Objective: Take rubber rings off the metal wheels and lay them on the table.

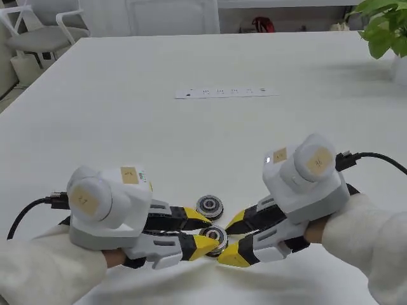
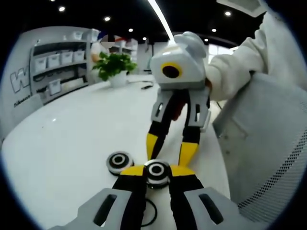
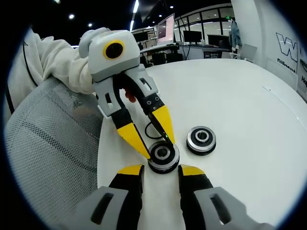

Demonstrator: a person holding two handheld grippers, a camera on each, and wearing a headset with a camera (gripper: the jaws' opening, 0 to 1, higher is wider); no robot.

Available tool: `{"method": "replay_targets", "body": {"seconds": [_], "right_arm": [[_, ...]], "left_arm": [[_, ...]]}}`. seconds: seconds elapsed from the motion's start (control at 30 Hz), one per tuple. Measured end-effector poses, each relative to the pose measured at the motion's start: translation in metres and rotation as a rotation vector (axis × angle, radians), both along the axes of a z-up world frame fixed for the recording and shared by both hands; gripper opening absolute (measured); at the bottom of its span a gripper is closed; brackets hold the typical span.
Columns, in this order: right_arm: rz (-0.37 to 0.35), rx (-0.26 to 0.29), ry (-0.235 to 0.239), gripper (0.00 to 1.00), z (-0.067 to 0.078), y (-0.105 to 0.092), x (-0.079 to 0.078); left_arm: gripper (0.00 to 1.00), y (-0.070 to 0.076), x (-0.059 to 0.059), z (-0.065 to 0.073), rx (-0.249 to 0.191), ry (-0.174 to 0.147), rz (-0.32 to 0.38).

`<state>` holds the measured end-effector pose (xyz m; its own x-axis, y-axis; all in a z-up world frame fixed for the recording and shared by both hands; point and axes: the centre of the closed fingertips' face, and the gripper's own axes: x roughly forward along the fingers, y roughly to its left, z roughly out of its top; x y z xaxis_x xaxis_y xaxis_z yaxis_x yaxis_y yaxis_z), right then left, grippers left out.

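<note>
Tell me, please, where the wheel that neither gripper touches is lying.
In the head view the free wheel lies on the table just beyond the near wheel, between the left gripper and right gripper.

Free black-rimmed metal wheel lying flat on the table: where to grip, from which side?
From straight above, jaws across the outer rim of the free black-rimmed metal wheel. It lies flat, hub up, so any diameter likely works; avoid the side facing the clamped metal wheel in the left hand-held gripper.
</note>
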<state>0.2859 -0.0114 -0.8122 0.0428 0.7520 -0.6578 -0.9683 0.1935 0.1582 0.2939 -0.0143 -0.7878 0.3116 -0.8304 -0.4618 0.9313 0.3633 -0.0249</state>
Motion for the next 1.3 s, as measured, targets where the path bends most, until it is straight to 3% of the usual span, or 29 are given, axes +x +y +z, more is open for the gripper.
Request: {"method": "replay_targets", "body": {"seconds": [0.2,0.63,0.77,0.97,1.3], "right_arm": [[-0.006,0.003,-0.004,0.23,0.0004,-0.0001,0.0016],[-0.012,0.0,-0.012,0.17,-0.0009,-0.0017,0.0034],[-0.01,-0.002,-0.013,0.16,-0.0011,-0.0025,0.0032],[-0.004,-0.009,-0.018,0.13,-0.0019,-0.0043,0.003],[0.007,-0.014,-0.038,0.02,-0.0022,-0.007,0.0045]], "left_arm": [[0.17,0.0005,-0.0021,-0.0043,0.018,-0.006,-0.012],[0.15,0.0005,-0.0006,-0.0041,0.008,-0.012,-0.008],[0.14,-0.0004,-0.0005,-0.0043,0.022,-0.037,-0.021],[0.14,0.0002,0.0005,-0.0049,0.02,-0.034,-0.018],[0.14,0.0012,0.0009,-0.005,0.022,-0.035,-0.018]]}}
